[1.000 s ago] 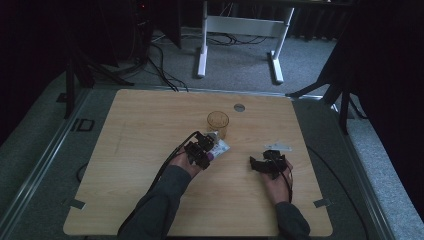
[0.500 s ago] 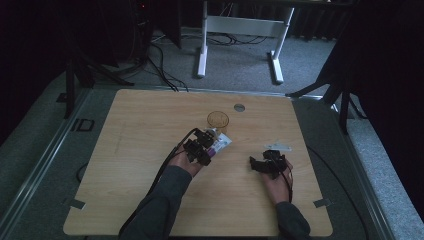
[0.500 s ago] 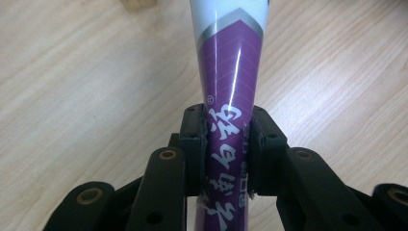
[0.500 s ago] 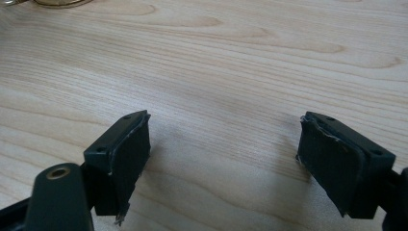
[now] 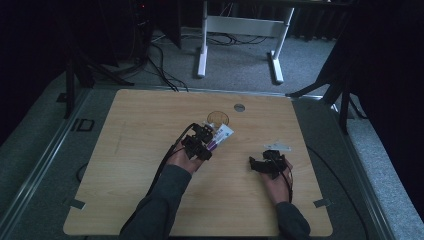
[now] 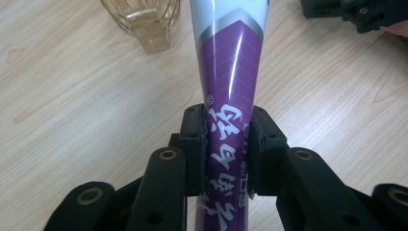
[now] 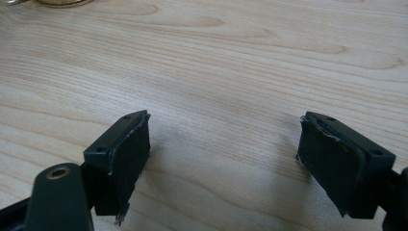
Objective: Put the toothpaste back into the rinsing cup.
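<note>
A purple and white tube (image 6: 231, 72) with white lettering runs up between the pads of my left gripper (image 6: 227, 130), which is shut on its lower part. In the high view the left gripper (image 5: 206, 143) holds the tube (image 5: 222, 135) just above the table, its far end pointing at a clear ribbed glass (image 5: 218, 119). The glass (image 6: 144, 19) stands just left of the tube in the left gripper view. My right gripper (image 7: 223, 154) rests low over the bare wood, jaws wide apart with nothing between them. It sits at the right (image 5: 261, 164).
A small white flat object (image 5: 279, 146) lies just beyond the right gripper. A round grey grommet (image 5: 239, 107) sits near the table's far edge. The wooden table (image 5: 125, 165) stands on grey floor, with a white desk frame (image 5: 202, 50) behind it.
The left hand has lifted a little with the tube, whose end now lies closer to the glass. The right hand has kept still.
</note>
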{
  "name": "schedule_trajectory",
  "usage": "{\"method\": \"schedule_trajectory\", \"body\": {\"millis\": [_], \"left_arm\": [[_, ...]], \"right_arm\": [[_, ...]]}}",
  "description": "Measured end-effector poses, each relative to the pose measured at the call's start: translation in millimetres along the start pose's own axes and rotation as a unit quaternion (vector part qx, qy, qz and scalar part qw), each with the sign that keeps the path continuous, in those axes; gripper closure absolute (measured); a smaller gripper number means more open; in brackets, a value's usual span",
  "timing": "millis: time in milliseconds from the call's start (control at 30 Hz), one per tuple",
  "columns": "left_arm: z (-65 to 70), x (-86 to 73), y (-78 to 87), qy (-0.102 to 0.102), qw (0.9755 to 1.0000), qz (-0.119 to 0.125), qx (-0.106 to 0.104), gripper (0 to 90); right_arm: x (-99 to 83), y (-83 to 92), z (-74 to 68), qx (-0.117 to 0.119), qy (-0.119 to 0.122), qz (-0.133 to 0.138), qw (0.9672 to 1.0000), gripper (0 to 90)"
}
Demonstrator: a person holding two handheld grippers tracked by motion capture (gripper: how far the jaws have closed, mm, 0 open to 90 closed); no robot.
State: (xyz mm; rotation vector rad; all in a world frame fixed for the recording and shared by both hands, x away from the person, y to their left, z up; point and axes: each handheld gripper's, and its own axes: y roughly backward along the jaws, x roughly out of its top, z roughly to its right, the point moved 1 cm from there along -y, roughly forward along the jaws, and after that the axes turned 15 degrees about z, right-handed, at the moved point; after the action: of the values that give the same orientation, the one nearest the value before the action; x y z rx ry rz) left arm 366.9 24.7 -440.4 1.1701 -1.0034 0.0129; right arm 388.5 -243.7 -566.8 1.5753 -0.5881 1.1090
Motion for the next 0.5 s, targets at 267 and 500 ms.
{"method": "schedule_trajectory", "body": {"millis": [267, 500], "left_arm": [[-1.4, 4.0, 1.5, 0.005, 0.9998, 0.021, 0.006, 71.9], [-3.5, 6.4, 2.7, 0.013, 0.9991, 0.039, 0.012, 72.0]], "right_arm": [[-0.1, 0.4, -1.4, 0.002, 0.000, -0.001, 1.0000, 18.5], [-0.2, 0.5, -2.1, 0.003, 0.002, 0.000, 1.0000, 18.4]]}}
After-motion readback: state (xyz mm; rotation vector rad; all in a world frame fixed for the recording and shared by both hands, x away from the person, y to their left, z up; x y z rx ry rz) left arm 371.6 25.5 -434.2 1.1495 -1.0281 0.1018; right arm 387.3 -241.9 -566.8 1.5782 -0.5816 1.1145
